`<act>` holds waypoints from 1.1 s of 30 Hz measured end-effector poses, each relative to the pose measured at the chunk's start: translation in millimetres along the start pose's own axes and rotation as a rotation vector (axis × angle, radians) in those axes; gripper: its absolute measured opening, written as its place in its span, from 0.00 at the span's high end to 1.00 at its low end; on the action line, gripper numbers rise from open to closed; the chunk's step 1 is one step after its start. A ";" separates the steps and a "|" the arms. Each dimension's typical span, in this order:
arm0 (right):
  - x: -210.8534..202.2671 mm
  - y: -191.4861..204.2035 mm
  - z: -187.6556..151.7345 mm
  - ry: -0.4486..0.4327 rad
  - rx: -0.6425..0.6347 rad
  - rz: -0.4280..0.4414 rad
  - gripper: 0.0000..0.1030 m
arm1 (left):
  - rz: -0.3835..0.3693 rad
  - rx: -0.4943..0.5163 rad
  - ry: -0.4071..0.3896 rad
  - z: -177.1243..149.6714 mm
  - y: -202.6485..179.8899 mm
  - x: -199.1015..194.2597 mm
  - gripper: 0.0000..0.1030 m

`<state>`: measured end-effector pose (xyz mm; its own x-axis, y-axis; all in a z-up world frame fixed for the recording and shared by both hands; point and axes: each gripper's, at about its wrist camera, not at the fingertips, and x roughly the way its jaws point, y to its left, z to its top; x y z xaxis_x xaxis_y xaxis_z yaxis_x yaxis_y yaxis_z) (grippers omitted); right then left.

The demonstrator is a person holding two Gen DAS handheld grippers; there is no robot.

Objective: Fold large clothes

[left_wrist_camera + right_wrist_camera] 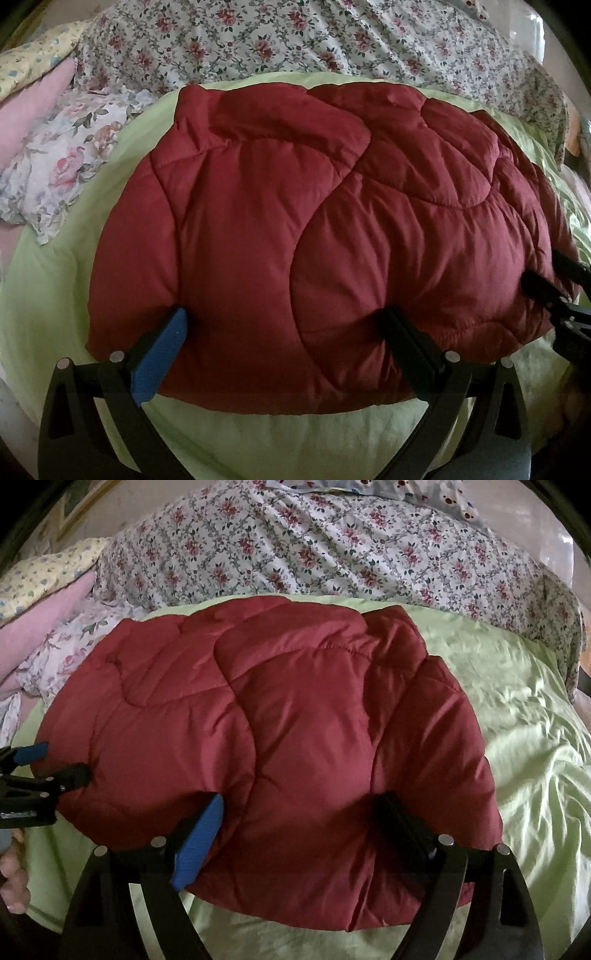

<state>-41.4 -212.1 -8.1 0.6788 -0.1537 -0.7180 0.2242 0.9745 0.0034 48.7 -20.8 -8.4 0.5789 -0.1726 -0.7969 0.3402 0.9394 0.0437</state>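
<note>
While the red quilted jacket lies bundled on the green sheet, long axis crosswise to me, my left gripper and right gripper straddle its near edge, jaws wide, pressing its padding.

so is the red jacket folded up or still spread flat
Folded: the red jacket lies as a thick compact bundle on the green sheet, layers overlapping on top.

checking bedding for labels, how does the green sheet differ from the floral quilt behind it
The green sheet is plain pale green; the floral quilt is white with red flowers. The sheet lies flat under the red jacket; the quilt is heaped up behind it, not under it. Both are wrinkled bedding.
</note>
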 end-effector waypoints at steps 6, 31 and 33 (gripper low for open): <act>-24.1 8.8 -3.4 -0.038 -0.008 0.024 0.17 | 0.000 0.000 -0.004 -0.1 2.9 0.6 0.00; -17.1 9.2 -14.4 -0.022 -0.005 -0.008 0.12 | -0.006 -0.039 0.014 -11.8 17.2 -4.3 0.00; -24.5 12.4 -14.4 -0.029 -0.010 0.007 0.12 | -0.005 -0.036 0.010 -11.6 16.5 -6.6 0.00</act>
<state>-65.4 -193.9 -0.5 0.7003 -0.1509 -0.6977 0.2121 0.9772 0.0015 41.8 -0.8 -9.4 0.5698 -0.1746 -0.8030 0.3159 0.9486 0.0179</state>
